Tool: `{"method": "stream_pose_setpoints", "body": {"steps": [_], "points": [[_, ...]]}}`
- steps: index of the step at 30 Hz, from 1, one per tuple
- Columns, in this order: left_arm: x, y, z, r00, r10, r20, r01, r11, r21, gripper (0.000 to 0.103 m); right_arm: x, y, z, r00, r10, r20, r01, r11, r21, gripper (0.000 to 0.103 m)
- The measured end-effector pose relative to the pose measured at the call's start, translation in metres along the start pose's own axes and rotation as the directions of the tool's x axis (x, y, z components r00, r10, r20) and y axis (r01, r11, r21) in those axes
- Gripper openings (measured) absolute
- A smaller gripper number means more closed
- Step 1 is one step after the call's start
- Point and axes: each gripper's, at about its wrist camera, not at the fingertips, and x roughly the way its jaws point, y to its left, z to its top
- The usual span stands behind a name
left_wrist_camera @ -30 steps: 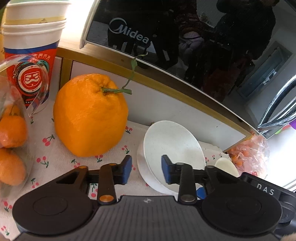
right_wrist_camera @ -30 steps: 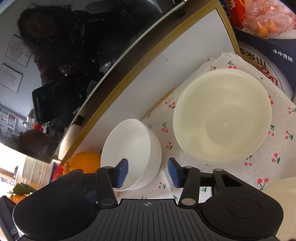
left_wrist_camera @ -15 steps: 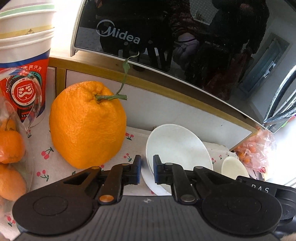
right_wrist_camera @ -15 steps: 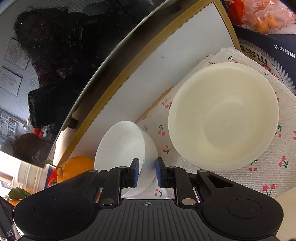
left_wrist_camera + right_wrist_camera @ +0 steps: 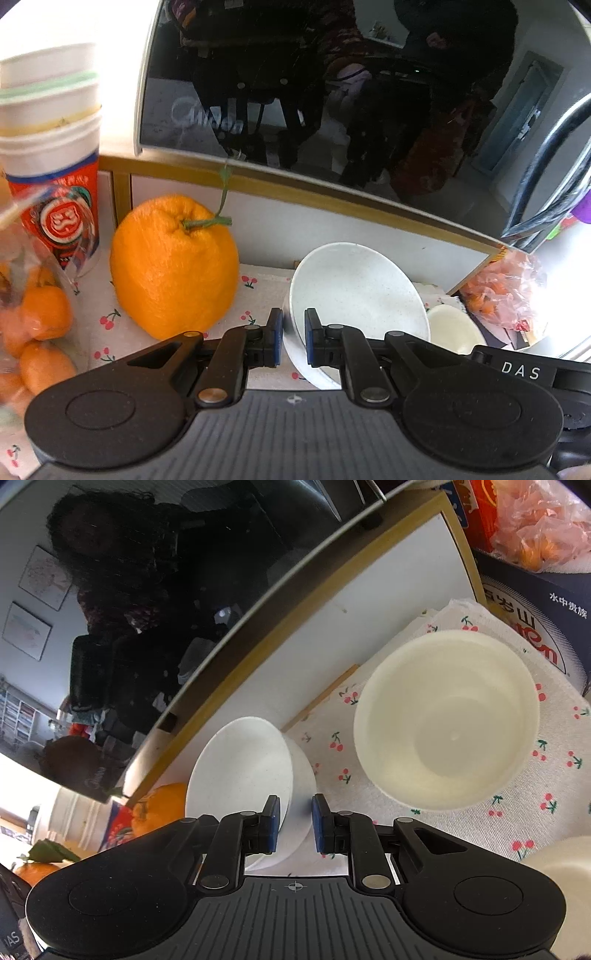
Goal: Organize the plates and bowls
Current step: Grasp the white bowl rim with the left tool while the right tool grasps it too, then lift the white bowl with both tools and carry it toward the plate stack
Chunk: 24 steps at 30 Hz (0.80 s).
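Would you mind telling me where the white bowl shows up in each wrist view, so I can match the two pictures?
Left wrist: the white bowl is lower centre-right, tilted, its rim between the left gripper fingers.
Right wrist: the white bowl is lower centre-left, its wall between the right gripper fingers.
Shared landmark: the cream bowl, beside it on the cherry-print cloth.

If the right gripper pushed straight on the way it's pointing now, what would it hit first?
The right gripper is already clamped on the rim of the tilted white speckled bowl, so that bowl comes first. Beyond it, probably the white cabinet panel, though depth is unclear.
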Motion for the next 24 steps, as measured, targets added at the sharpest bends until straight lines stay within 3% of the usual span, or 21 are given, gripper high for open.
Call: {"method": "stream_pose_setpoints", "body": {"steps": [15, 24], "points": [[-0.076, -0.007, -0.010, 1.000, -0.004, -0.006, 0.004, 0.998, 0.055, 0.011, -0.064, 0.021, -0.023, 0.999, 0.041, -0.022, -0.042, 0.998, -0.050, 0.018], [-0.119, 0.006, -0.026, 1.000, 0.021, -0.020, -0.020, 0.998, 0.057, 0.011, -0.090, 0.033, -0.058, 0.994, 0.090, -0.057, -0.094, 0.993, -0.072, 0.018]]}}
